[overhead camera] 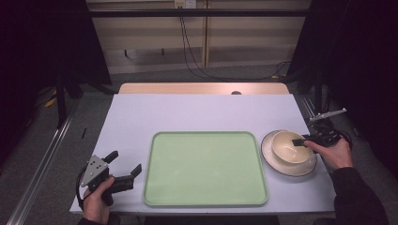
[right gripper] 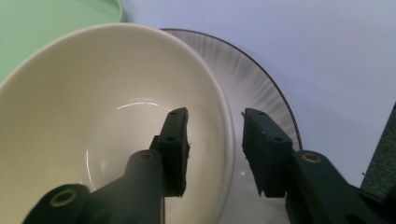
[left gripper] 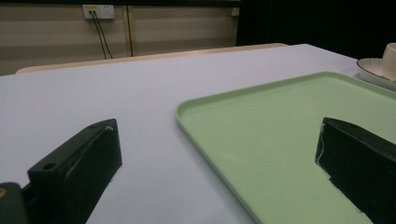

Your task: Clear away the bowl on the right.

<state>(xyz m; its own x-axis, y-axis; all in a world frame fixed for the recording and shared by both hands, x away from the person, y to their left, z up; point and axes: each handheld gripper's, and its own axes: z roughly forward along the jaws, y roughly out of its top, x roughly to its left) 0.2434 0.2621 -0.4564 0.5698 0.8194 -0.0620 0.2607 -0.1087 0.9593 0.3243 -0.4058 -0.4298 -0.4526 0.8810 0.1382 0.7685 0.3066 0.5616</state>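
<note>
One pale table (overhead camera: 141,117), dim room, left tool (overhead camera: 126,168) spread wide, right tool (right gripper: 215,149) straddling bowl (right gripper: 93,116) rim, seemingly unclenched.

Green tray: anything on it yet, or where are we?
Nothing placed yet: the pale green plastic tray is bare. In hand: the right hand-held gripper straddles the rim of the cream ceramic bowl, one jaw inside and one outside, not yet closed; the bowl sits on the ribbed white saucer. The left hand-held gripper waits open beside the tray. Left, presumably: moving both over.
</note>
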